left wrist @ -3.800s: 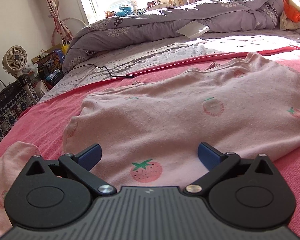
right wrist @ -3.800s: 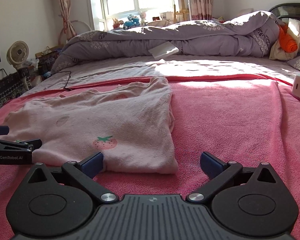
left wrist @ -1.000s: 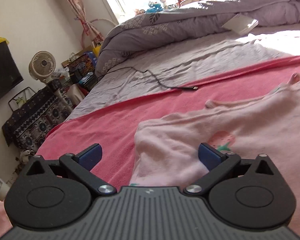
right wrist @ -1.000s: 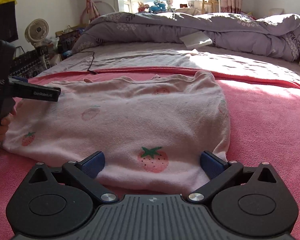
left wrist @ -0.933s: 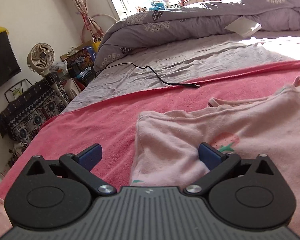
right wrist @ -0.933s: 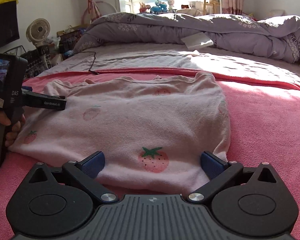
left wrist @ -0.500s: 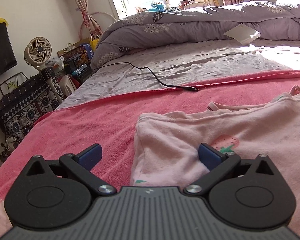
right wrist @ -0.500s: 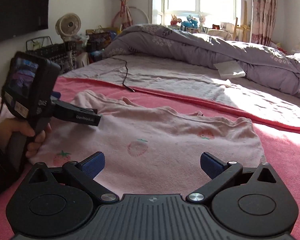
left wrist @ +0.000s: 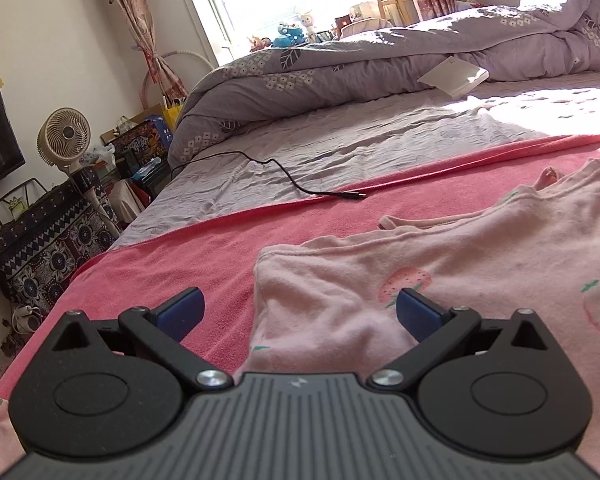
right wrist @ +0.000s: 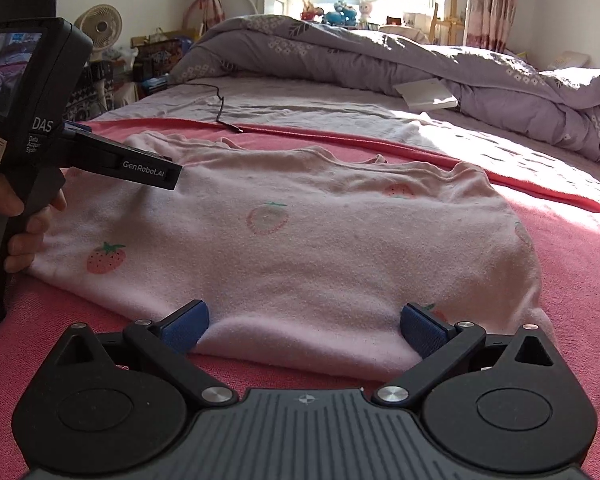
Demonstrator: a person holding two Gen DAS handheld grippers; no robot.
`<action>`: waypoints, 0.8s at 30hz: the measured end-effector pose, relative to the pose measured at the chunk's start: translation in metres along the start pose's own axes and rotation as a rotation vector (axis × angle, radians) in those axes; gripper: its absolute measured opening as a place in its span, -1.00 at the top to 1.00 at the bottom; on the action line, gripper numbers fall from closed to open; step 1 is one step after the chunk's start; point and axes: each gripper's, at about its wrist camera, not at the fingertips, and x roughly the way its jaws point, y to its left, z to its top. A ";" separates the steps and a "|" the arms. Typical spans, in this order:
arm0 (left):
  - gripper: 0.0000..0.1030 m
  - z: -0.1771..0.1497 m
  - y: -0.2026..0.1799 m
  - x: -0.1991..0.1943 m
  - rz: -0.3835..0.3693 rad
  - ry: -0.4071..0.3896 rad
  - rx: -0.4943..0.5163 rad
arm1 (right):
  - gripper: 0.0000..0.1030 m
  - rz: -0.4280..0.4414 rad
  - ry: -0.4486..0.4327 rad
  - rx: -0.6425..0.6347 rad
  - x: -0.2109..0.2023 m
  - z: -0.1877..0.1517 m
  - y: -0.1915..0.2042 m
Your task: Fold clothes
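With the shirt (right wrist: 320, 248) flat on the pink blanket (right wrist: 572, 264), slide your wide-open right gripper (right wrist: 304, 326) under its near hem and your open left gripper (left wrist: 298, 308) at what seems its corner, then pinch evenly.

Pink garment (right wrist: 340, 248) — soft matt knit cloth; red blanket (right wrist: 580, 280) under it — rough terry pile; left gripper (left wrist: 298, 312) matt black plastic.

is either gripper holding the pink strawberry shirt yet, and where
Nothing is held. The left gripper and right gripper are both open at the near edge of the pink strawberry-print shirt.
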 end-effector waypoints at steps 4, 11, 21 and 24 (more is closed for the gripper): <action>-1.00 -0.001 -0.018 -0.021 -0.145 0.005 0.058 | -1.00 -0.005 -0.009 -0.003 -0.001 -0.001 0.001; -1.00 -0.007 -0.057 -0.022 -0.059 0.027 0.220 | -1.00 0.005 -0.014 0.011 -0.002 -0.002 -0.001; -1.00 -0.005 -0.090 -0.007 0.128 -0.035 0.376 | -1.00 0.028 -0.020 0.043 -0.003 -0.003 -0.006; -1.00 0.001 -0.085 0.001 0.092 -0.021 0.364 | -1.00 0.038 -0.022 0.054 -0.003 -0.003 -0.008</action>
